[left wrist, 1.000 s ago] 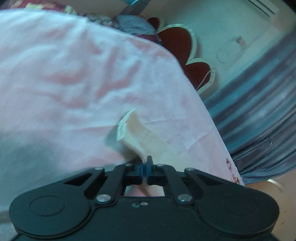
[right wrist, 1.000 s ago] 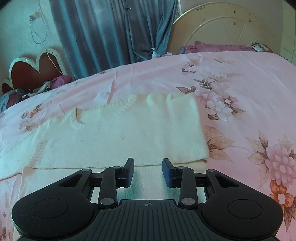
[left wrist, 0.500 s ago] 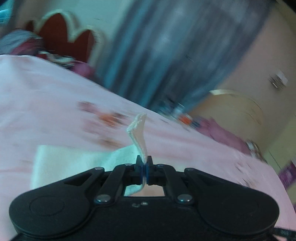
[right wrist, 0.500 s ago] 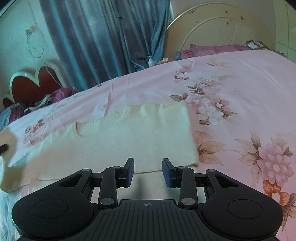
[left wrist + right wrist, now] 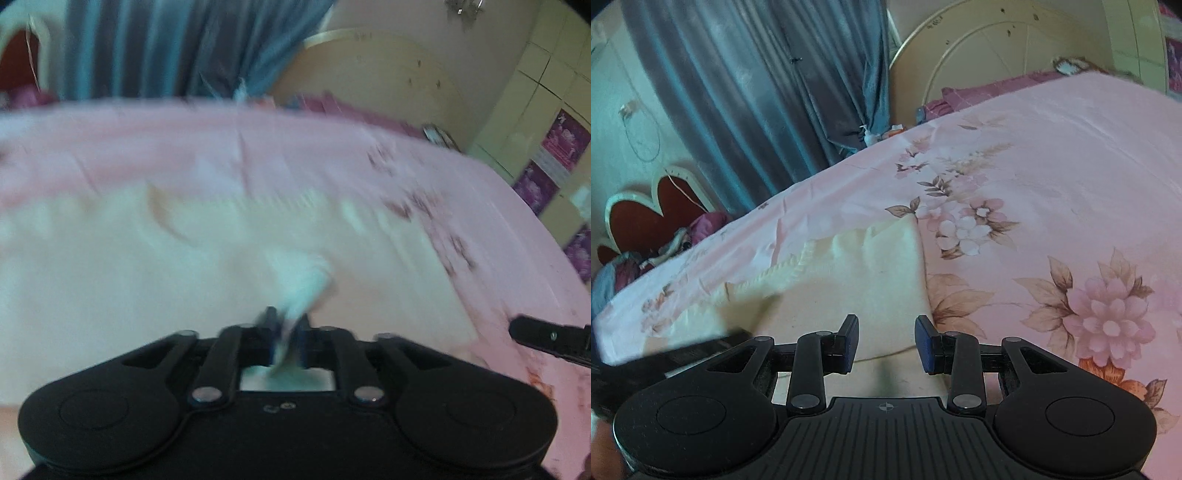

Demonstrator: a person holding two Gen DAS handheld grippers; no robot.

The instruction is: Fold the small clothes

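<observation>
- One cream sweater (image 5: 842, 295) on the bed, two black grippers over it, and a single pink sheet (image 5: 1052, 155) printed with flowers underneath.
- The sweater is a soft knit, ribbed along its far edge, folded into a rough rectangle with a straight right-hand edge, lying flat on the near left part of the sheet.
- Left gripper (image 5: 287, 334): its jaws have just been opening, and a bunched tip of the cream knit still sits between the blue pads. That view is badly blurred, so I cannot tell whether the pads press on it.
- Right gripper (image 5: 886, 343): jaws spread, nothing between them, hovering over the sweater's near right corner, the cloth's edge running just beyond the fingertips.
- The sheet is smooth and thin, lightly creased.
- Far side: one long grey-blue curtain (image 5: 757, 92) in heavy folds, one rounded cream headboard (image 5: 1004, 55), and a red heart-shaped board (image 5: 653, 218) at the far left.
</observation>
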